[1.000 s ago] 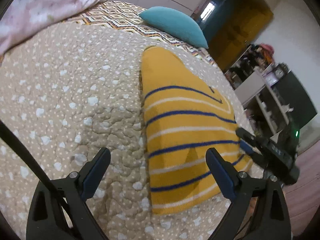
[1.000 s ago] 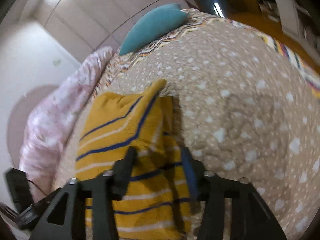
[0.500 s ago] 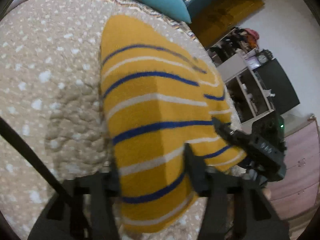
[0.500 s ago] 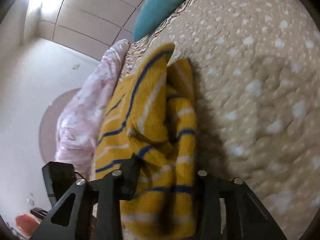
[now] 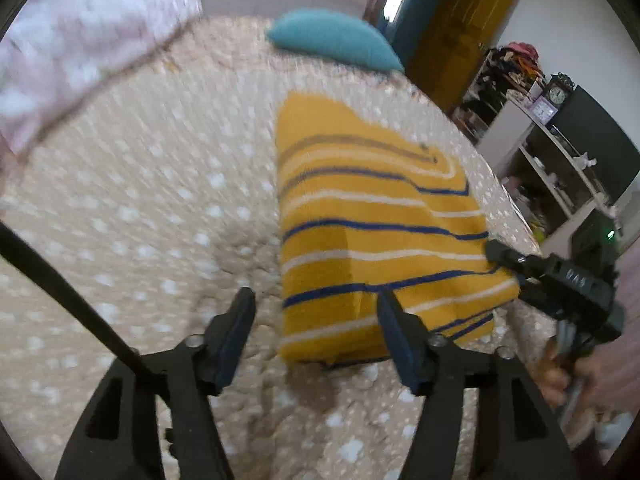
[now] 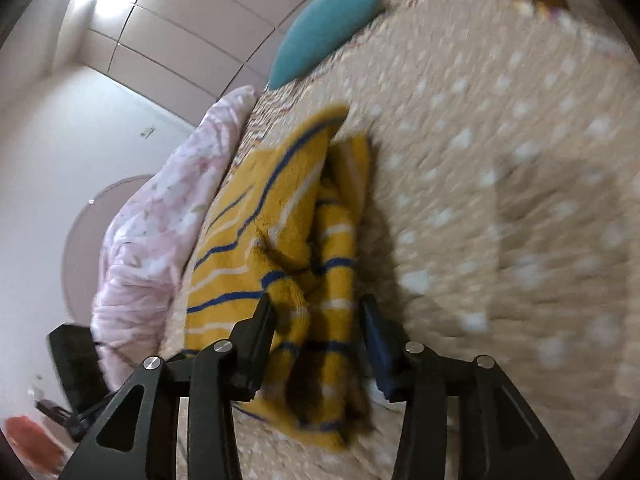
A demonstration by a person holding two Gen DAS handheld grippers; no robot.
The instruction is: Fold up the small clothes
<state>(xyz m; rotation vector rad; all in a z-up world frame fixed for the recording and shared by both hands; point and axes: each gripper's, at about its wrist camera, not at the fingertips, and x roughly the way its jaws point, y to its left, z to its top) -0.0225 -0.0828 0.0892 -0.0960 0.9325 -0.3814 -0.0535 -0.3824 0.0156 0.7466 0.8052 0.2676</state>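
Observation:
A yellow knit garment (image 5: 380, 216) with blue and white stripes lies folded on the beige dotted quilt (image 5: 140, 220). My left gripper (image 5: 316, 312) hovers at its near left corner. Its jaws are opening, the corner lies between them, and neither pad presses on it. In the right wrist view the garment (image 6: 248, 248) shows a bunched, layered edge. My right gripper (image 6: 316, 312) straddles that edge with its jaws opening and a thin gap at the right pad. In the left wrist view the right gripper (image 5: 504, 258) reaches the garment's right edge, held by a hand (image 5: 576, 380).
A teal pillow (image 5: 336, 40) lies at the far end of the bed, and a pink floral duvet (image 5: 72, 40) is heaped at the far left. Shelves and a dark cabinet (image 5: 560, 152) stand past the bed's right edge. The left gripper's body (image 6: 76, 352) shows at the lower left in the right wrist view.
Half a second ago both grippers were shut on the garment's near edge. Both have now opened and drawn back a little, and the garment lies flatter on the quilt.

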